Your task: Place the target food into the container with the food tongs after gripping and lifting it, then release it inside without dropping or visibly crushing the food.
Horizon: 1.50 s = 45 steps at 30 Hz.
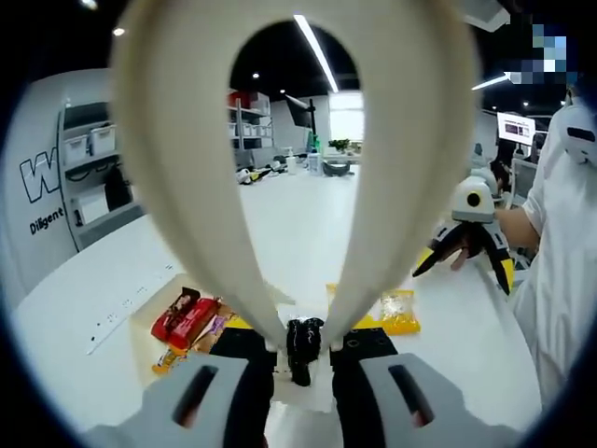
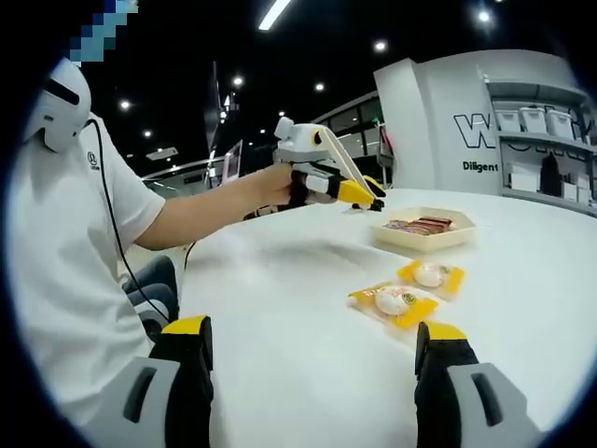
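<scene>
The left hand-held gripper (image 1: 300, 359) clamps cream food tongs (image 1: 298, 149), arms pointing away over the desk (image 1: 84, 317); yellow food packets (image 2: 410, 291) lie just ahead of the open right hand-held gripper (image 2: 312, 359)

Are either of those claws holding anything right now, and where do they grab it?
The left claw holds cream food tongs, clamped near the hinge end, with the arms spread open. The right claw is open and holds nothing.
</scene>
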### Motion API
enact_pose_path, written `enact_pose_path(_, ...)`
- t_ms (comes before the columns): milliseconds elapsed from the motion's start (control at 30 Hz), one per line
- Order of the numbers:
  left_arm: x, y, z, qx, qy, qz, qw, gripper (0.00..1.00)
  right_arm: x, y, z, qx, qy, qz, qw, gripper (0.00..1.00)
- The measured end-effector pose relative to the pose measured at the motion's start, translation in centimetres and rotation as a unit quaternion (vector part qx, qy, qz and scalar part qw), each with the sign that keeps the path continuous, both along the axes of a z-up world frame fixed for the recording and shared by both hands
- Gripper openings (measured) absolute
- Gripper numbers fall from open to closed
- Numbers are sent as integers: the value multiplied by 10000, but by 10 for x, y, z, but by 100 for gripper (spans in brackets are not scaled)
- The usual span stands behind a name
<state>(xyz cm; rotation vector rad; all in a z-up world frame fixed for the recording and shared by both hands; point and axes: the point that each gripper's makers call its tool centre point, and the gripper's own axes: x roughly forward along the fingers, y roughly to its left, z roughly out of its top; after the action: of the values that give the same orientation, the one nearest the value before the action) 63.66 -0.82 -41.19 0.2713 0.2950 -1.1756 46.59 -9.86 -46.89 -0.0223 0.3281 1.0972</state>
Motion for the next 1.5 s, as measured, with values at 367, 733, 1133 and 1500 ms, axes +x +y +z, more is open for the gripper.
enact_pose_path(367,33,-6,3,-17,-3,42,10000,20,4,-4,1,-20,3,-47,10000,90)
enact_pose_path(733,64,-9,-4,2,26,141,9999,20,6,-6,1,-52,7,-74,10000,90)
enact_pose_path(1133,91,-14,-20,74,112,216,9997,20,7,-9,-2,-66,49,-112,9999,90)
enact_pose_path(1500,107,-15,-32,230,188,237,9993,20,10,-11,-5,-86,90,-146,9998,90)
